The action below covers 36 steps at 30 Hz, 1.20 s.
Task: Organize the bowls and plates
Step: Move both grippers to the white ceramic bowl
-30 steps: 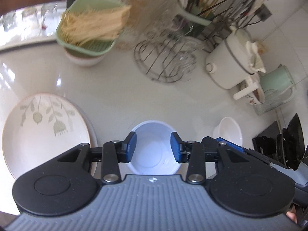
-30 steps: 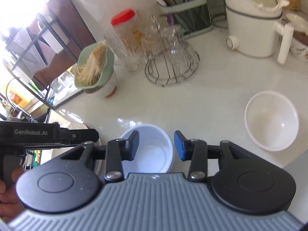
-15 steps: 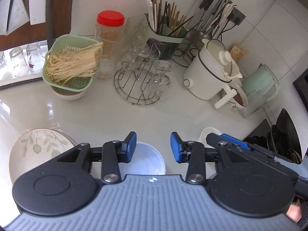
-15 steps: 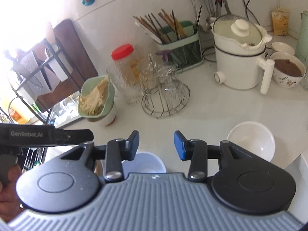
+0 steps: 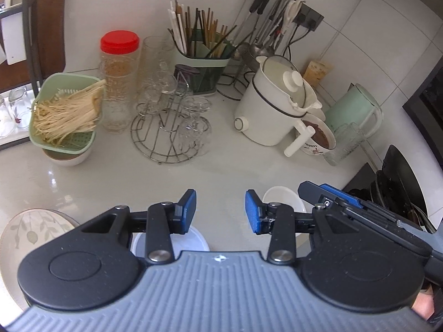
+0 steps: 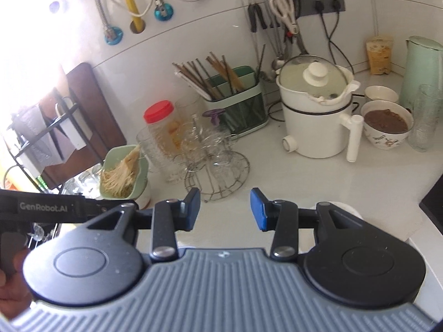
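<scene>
We hold both grippers, left [image 5: 220, 211] and right [image 6: 225, 209], wide open and empty; the pale bowl [image 5: 198, 242] lies directly beneath the left one, nearer it.

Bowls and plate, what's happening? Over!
Left gripper open, right gripper open, both empty. Blue bowl, white bowl, plate on the counter. Nothing in the way.

Bright daylight pours in from the far left, so that corner of the right wrist view glows white and hides things. The shiny white stone counter [image 5: 116, 182] shows soft glare. Edges bend round. Everything looks sharp.
</scene>
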Each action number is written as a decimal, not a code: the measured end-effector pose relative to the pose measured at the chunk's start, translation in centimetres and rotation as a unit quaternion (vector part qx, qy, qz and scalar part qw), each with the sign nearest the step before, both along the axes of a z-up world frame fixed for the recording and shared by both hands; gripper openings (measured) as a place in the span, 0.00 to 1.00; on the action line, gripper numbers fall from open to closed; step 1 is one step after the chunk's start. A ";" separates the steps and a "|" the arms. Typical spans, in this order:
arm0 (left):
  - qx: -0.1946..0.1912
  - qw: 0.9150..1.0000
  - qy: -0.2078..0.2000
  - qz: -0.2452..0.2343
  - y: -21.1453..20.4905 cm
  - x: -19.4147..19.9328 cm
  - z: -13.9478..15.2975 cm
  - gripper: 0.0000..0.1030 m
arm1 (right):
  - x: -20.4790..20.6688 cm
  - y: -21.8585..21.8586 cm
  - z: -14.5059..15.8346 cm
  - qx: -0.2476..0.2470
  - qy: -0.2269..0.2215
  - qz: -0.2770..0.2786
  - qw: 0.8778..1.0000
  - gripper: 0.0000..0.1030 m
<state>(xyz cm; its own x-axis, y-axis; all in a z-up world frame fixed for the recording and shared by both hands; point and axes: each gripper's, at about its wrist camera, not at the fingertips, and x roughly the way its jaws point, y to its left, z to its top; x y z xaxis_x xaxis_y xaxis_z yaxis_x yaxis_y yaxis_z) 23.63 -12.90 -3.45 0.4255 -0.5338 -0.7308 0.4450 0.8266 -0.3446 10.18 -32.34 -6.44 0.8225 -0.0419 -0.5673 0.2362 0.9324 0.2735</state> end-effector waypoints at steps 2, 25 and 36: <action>0.001 1.000 0.002 -0.003 -0.5 0.1 -0.1 0.44 | -0.3 -0.5 -0.2 -0.002 -0.001 -0.011 1.000 0.42; 0.024 0.994 0.031 -0.098 -9.0 -0.5 -4.5 0.52 | -5.9 -4.7 -3.2 -0.025 0.045 -0.129 0.990 0.42; 0.062 0.988 0.035 -0.135 -12.7 1.5 -9.0 0.60 | -5.8 -7.3 -6.7 -0.018 0.075 -0.169 0.983 0.64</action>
<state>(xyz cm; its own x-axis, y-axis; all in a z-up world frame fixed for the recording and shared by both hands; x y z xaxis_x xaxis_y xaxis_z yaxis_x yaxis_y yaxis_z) 25.11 -25.58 -12.47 0.2250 -0.5263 -0.8200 0.6338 0.7183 -0.2871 4.41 -39.60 -13.14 0.6661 -0.3208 -0.6733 0.5684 0.8028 0.1799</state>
